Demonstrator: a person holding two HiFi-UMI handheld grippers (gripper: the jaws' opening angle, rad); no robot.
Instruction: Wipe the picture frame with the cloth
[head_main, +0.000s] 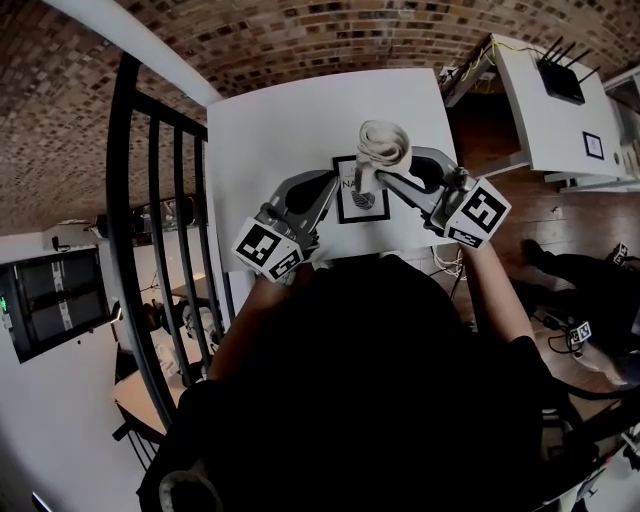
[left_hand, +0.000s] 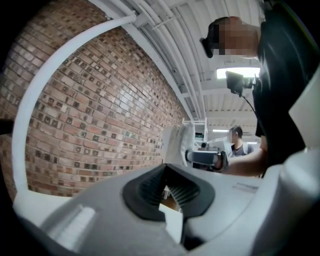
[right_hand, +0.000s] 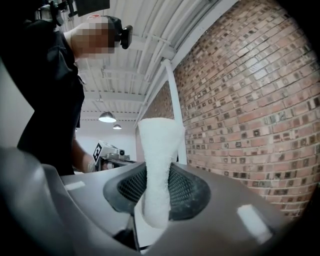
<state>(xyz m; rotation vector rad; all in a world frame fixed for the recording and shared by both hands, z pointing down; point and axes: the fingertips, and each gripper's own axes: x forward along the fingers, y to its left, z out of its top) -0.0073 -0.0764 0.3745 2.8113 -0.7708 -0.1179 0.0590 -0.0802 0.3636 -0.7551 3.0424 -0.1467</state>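
The white table (head_main: 290, 130) stands against a brick wall (head_main: 300, 30), with a black railing (head_main: 160, 200) at the person's left. The picture frame (head_main: 362, 203), black-edged with a pale mount, sits near the table's near edge, its face towards the head camera; whether it lies flat or is propped cannot be told. The cloth (head_main: 384, 143), white and bunched, shows over the frame's upper part, though contact with the frame is not confirmed. The right tool (head_main: 372, 182) is clamped on the cloth's lower end, and most of the fabric stands free above its pads (right_hand: 187, 192). The left tool (head_main: 328, 192) meets the frame's left side. Its jaws are nearly together on a thin pale edge, judged to be the frame. Risks noted: with the fabric standing proud of the jaws, hard tool tips could reach the glazing before the cloth does and scratch it. The left hold looks shallow, so wiping pressure could twist the frame loose or push it towards the near table edge. A loosely bunched cloth could also slip out under drag.
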